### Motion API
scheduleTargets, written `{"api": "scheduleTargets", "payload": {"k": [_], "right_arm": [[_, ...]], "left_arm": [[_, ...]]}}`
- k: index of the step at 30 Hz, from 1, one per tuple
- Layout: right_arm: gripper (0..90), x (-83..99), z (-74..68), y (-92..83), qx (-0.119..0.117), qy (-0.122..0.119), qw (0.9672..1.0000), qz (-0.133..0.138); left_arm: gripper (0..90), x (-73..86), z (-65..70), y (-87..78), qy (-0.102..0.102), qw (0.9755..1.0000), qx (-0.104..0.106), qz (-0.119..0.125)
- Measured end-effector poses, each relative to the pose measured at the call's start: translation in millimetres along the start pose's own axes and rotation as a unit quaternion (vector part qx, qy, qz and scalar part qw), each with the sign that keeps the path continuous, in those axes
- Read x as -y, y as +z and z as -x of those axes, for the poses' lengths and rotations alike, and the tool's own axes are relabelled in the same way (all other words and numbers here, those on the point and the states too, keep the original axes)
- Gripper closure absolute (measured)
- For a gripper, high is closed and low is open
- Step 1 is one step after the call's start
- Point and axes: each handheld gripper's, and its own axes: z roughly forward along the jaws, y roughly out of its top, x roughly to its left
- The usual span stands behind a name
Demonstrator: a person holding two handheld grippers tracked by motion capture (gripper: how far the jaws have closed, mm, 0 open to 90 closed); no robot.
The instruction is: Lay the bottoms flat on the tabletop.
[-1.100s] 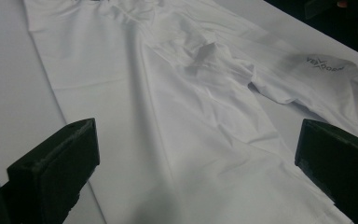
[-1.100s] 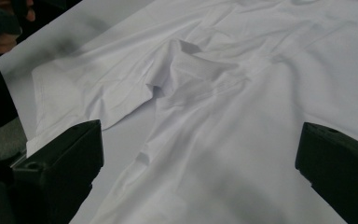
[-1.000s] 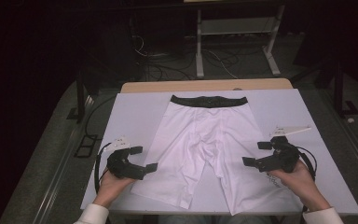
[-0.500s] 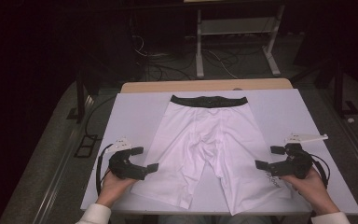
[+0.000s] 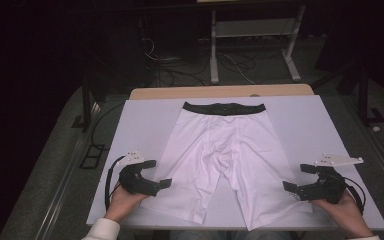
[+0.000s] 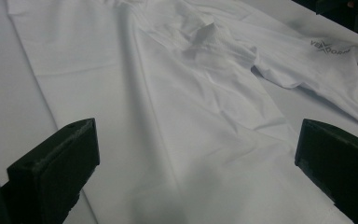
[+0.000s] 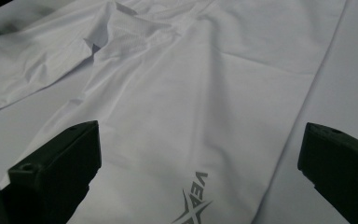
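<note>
A pair of white stretch-fabric shorts with a black waistband (image 5: 225, 160) is shown laid flat on a white-covered table (image 5: 145, 125), the waistband set toward 12 o'clock and the two legs spread toward 6 o'clock. The garment is seen near the middle of the table, in the high view. A grey printed logo (image 7: 193, 198) is borne near the hem of the leg at the person's right; the same logo (image 6: 333, 46) is seen farther off in the left gripper view.

The left gripper (image 5: 155, 175), a black two-jaw tool with a grey three-cornered plate on top, is held at about 8 o'clock of the shorts, just beside the outer edge of the left leg. Its jaws are held wide apart, with the white cloth seen between them (image 6: 191, 177); nothing is clamped.

The right gripper (image 5: 297, 180), of the same make, is held at about 4 o'clock of the shorts, at the outer edge of the right leg near its hem. Its jaws are likewise spread wide, with the logo-bearing leg seen between them, and nothing is gripped.

Whether either gripper touches the fabric cannot be told.
</note>
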Motion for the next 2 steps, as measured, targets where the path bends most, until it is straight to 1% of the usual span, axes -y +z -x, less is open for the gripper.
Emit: {"api": "scheduleTargets", "payload": {"k": [2], "right_arm": [[0.0,0.9,0.8,0.0,-0.003,-0.002,1.0,-0.004]], "left_arm": [[0.0,0.2,1.0,0.6,0.001,1.0,0.001,-0.001]]}}
